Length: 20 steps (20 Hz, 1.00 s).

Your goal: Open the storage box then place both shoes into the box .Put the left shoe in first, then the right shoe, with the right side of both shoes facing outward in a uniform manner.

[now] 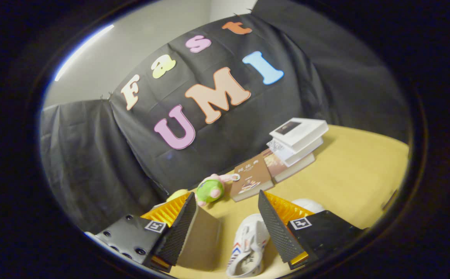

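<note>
Now, gripper (225, 226): fingers spread wide, holding nothing
Shoe (248, 246): white, on the desk (356, 170) between the fingers, nearer the right one
Box flap (201, 236): cardboard panel beside the left finger
Risk: closing now could pinch flap and shoe together, or skid the shoe sideways

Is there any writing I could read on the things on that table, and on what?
Brown book: cover title too blurred to read.
Stack of books: spine print too small to read.
White shoe, lying between the open gripper's fingers: coloured marks, no legible words.
So none can be quoted.
</note>
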Available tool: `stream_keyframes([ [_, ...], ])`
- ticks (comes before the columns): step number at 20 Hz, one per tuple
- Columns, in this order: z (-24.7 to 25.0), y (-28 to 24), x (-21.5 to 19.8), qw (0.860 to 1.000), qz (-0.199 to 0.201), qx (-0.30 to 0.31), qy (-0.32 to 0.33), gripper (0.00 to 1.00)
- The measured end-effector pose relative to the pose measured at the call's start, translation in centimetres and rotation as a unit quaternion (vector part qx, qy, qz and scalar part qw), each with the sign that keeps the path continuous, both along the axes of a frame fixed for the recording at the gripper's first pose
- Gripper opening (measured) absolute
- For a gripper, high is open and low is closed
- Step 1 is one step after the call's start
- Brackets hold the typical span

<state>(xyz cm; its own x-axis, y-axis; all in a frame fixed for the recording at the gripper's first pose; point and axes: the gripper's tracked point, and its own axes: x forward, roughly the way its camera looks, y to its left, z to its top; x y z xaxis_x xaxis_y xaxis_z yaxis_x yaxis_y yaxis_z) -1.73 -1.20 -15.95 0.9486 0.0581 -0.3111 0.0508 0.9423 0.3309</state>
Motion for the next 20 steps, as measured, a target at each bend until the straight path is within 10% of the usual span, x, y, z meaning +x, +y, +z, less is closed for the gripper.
stream_keyframes([
  [8, -4.9, 5.4, -1.4, 0.972, 0.064, 0.204, 0.102, 0.98],
  [20, -9.4, 13.8, -3.8, 0.798, 0.086, 0.556, 0.214, 0.98],
])
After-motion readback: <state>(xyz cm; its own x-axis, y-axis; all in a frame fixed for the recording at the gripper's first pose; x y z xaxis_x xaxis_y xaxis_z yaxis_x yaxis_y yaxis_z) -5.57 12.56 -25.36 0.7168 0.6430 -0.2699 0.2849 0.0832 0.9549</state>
